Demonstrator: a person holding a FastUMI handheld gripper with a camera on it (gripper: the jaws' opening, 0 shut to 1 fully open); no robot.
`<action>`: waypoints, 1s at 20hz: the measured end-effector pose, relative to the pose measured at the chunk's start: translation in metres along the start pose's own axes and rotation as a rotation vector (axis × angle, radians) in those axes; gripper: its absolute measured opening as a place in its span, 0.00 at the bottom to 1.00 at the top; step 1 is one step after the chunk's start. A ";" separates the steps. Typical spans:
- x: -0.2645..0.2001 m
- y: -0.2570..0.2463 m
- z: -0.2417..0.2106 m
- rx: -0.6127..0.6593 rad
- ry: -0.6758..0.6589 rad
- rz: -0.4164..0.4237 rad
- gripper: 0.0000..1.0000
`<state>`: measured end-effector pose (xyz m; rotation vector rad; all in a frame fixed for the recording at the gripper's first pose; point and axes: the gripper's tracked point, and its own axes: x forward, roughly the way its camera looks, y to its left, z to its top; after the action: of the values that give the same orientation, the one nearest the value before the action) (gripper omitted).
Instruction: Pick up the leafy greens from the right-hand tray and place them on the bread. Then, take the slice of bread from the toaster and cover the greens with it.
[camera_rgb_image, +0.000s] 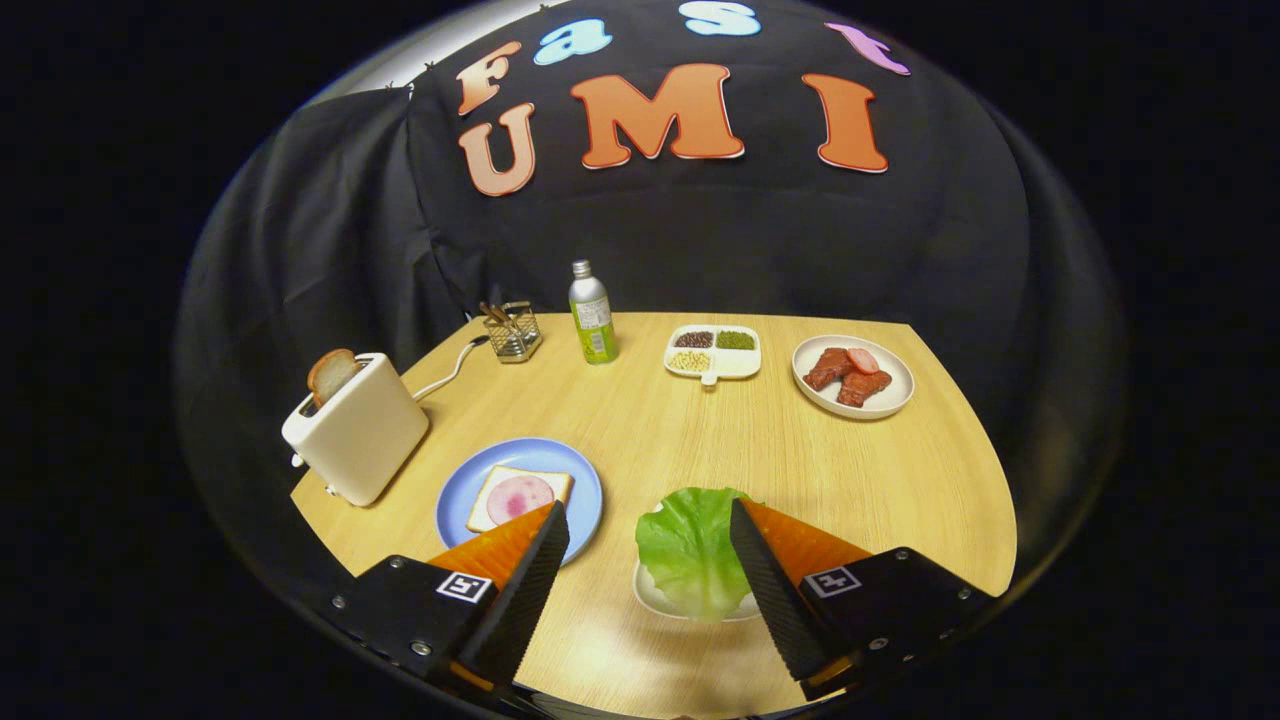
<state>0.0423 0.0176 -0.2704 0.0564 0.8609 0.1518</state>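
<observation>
Hovering low over the near edge of the desk, the gripper has its jaws spread wide, gripping nothing. Leafy greens lie on a small tray between them, against the right finger. Bread sits on a blue plate left; another slice stands in the toaster.

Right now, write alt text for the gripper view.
An open claw hovers over a lettuce leaf on a white tray, beside a blue plate holding bread topped with a ham slice. A toaster holding toast stands beyond on the wooden table.
</observation>
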 end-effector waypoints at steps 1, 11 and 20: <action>0.005 -0.003 -0.005 0.002 0.026 -0.003 0.97; 0.044 -0.019 -0.063 -0.016 0.283 0.002 0.92; 0.084 -0.034 -0.094 -0.019 0.408 -0.055 0.88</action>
<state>0.0293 -0.0043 -0.3985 -0.0176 1.2670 0.1211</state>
